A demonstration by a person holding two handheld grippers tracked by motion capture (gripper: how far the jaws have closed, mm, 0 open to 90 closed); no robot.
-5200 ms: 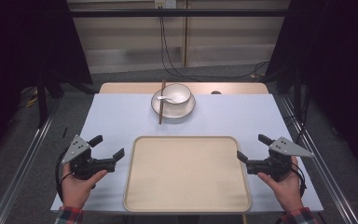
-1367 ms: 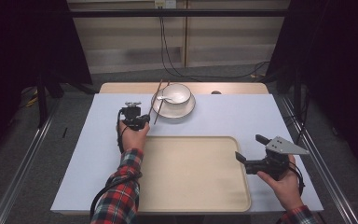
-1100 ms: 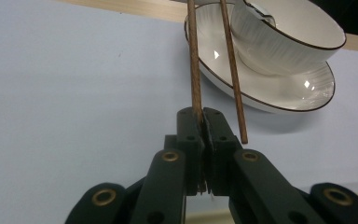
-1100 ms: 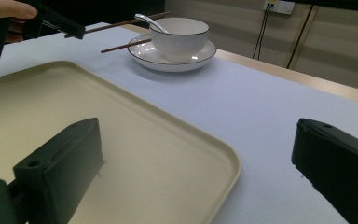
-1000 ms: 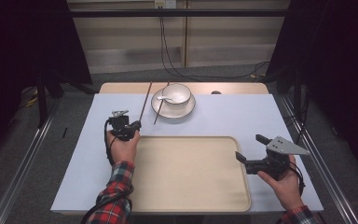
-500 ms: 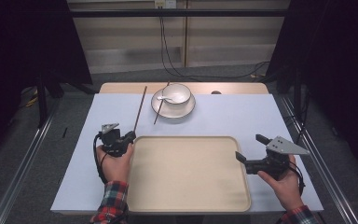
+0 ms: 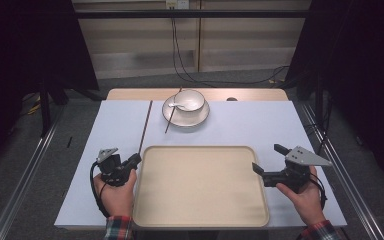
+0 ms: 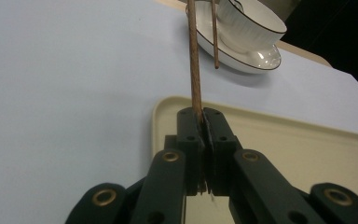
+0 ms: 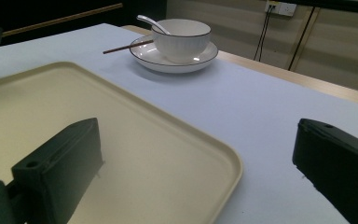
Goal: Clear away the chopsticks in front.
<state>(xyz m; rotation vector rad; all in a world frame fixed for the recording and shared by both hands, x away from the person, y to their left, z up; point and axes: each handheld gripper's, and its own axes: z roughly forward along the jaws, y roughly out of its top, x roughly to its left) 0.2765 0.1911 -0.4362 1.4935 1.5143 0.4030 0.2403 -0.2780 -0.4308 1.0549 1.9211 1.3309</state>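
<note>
Left gripper (image 7: 132, 161) pinching 1 chopstick (image 7: 145, 126) at tray's (image 7: 200, 220) left corner; right gripper (image 7: 266, 161) spread. Bowl (image 7: 190, 100) holds spoon (image 7: 176, 104), sits on plate (image 7: 198, 117); second chopstick (image 7: 169, 120) leans on rim.

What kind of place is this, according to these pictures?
Probably a recording workspace or lab, not a home: a table under a pale blue-white sheet between metal frame rails, dark curtains at the sides, and loose black cables on the grey floor below a wall socket.
</note>
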